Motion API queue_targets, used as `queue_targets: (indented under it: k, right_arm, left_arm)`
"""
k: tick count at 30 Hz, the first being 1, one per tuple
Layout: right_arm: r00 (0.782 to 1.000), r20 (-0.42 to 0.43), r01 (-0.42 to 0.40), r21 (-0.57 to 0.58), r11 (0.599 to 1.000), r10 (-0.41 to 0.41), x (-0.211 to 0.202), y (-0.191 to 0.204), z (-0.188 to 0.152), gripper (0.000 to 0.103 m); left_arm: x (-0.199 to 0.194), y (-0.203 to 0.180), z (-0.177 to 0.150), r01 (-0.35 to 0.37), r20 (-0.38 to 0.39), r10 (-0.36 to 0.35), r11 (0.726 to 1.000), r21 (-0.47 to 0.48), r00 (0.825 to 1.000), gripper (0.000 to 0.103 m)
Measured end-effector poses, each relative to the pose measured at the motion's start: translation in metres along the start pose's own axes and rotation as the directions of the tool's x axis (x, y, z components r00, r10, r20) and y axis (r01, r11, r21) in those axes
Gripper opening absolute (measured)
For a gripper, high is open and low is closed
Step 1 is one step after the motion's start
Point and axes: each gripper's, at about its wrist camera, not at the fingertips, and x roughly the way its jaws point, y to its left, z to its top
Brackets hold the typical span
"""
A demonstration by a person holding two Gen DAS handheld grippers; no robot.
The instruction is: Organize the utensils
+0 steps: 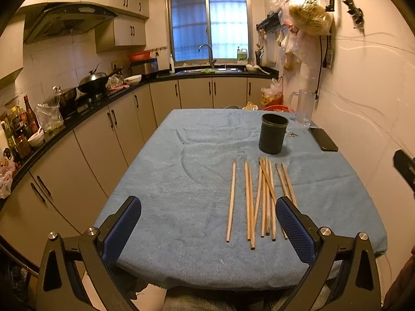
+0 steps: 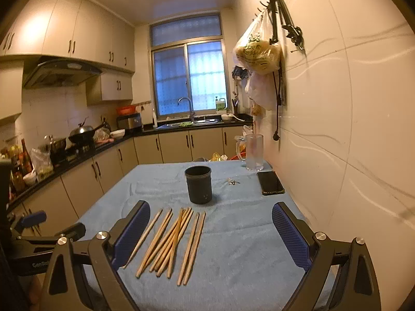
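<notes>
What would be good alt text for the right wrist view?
Wooden chopsticks lie loose on a blue tablecloth before an upright dark cup. The open right gripper hovers above them, holding nothing.

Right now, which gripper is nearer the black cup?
Right, though only by a little. The right gripper hovers open above the chopsticks, the black cup just beyond them. The left gripper hangs open further left, the cup off to its right.
</notes>
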Motion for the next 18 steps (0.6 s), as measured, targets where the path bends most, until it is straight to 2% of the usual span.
queue_targets:
  k: [2,5,8,11,13,16,18]
  right_arm:
    - [1.000,-0.005,-0.020,0.014,1.000,0.020,0.008,-0.003,0.000,0.096]
    - [0.994,-0.107,-0.032,-0.005,0.999,0.032,0.036,-0.004,0.001,0.096]
    - [0.981,-0.186,-0.056,0.014,0.998,0.058,0.061,-0.009,-0.001,0.096]
    - [0.973,-0.219,-0.065,0.025,0.998,0.069,0.081,-0.012,-0.005,0.096]
    - [0.966,-0.249,-0.072,0.024,0.997,0.076,0.099,-0.013,-0.005,0.091]
    - [0.946,-0.313,-0.077,0.035,0.996,0.085,0.130,-0.016,-0.008,0.078]
    - [0.925,-0.362,-0.097,0.059,0.994,0.112,0.154,-0.018,-0.011,0.065]
  left_arm:
    - [0.010,0.004,0.003,0.004,-0.014,-0.004,1.000,-0.013,1.000,0.103]
    - [0.024,0.007,0.008,0.025,-0.032,-0.025,1.000,-0.019,0.999,0.103]
    - [0.045,0.008,0.014,0.087,-0.073,-0.089,0.996,-0.023,0.993,0.102]
    - [0.072,0.008,0.025,0.133,-0.125,-0.136,0.991,-0.028,0.983,0.093]
    - [0.089,0.005,0.032,0.146,-0.154,-0.146,0.989,-0.015,0.977,0.091]
    - [0.115,0.002,0.042,0.172,-0.186,-0.171,0.985,-0.008,0.968,0.091]
    - [0.137,-0.002,0.048,0.203,-0.218,-0.199,0.979,-0.005,0.955,0.090]
